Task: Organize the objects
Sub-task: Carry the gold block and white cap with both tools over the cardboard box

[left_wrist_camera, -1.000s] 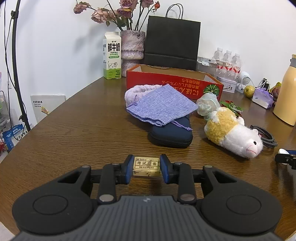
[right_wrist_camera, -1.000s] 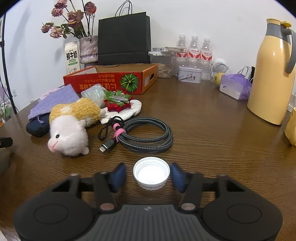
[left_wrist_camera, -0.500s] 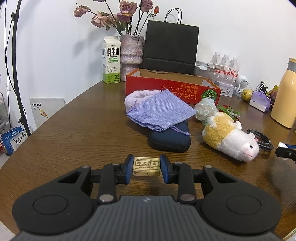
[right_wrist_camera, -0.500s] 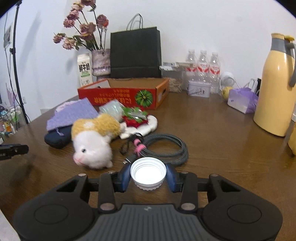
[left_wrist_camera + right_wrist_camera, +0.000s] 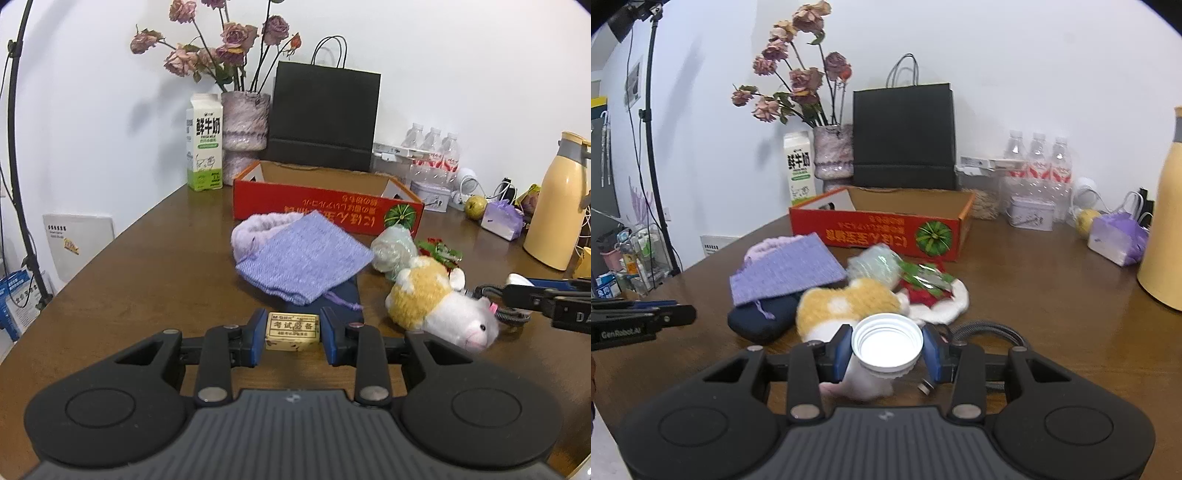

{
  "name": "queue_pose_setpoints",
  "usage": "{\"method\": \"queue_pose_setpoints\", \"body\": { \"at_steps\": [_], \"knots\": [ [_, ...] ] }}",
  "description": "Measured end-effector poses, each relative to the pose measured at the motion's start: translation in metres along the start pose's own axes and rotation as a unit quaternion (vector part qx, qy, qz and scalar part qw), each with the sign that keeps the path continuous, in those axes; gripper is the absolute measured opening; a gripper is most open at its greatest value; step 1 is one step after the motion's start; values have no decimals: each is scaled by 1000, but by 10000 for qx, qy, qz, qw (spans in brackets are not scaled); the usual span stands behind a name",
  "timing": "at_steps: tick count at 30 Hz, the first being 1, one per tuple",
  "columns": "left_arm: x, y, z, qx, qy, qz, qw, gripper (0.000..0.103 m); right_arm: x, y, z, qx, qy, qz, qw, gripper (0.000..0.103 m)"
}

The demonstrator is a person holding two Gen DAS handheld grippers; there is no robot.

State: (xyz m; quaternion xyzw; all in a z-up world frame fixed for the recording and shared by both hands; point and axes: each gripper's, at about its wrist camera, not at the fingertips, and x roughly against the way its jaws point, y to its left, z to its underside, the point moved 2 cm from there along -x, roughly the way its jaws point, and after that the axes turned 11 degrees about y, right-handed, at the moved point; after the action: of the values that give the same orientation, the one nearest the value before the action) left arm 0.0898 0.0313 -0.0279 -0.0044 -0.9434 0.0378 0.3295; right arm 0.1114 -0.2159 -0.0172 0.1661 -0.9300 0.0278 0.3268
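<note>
My left gripper (image 5: 293,332) is shut on a small yellow eraser (image 5: 292,331) and holds it above the table, just in front of a dark blue case (image 5: 325,299). My right gripper (image 5: 886,349) is shut on a white bottle cap (image 5: 886,345) and holds it in the air above the yellow-and-white plush toy (image 5: 846,306). The open red cardboard box (image 5: 325,214) stands behind the pile; it also shows in the right wrist view (image 5: 882,230). A purple cloth pouch (image 5: 303,258) lies on the blue case.
A coiled black cable (image 5: 993,330), a red-green ornament (image 5: 927,284) and a clear wrapped bundle (image 5: 393,249) lie by the toy. A milk carton (image 5: 204,142), flower vase (image 5: 244,125), black paper bag (image 5: 323,118), water bottles (image 5: 1038,162) and a yellow thermos (image 5: 554,199) stand at the back.
My right gripper closed on the white cap and lifted it off the table, moving left over the plush toy. My left gripper rose and moved forward with the eraser.
</note>
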Motion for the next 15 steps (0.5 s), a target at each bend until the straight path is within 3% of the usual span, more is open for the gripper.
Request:
{"method": "queue_pose_setpoints", "body": {
  "at_steps": [15],
  "knots": [
    [-20,7,-50,-180,-191,151,9995,31,-29,27,-47,136,-153,-107,9997,39]
  ]
}}
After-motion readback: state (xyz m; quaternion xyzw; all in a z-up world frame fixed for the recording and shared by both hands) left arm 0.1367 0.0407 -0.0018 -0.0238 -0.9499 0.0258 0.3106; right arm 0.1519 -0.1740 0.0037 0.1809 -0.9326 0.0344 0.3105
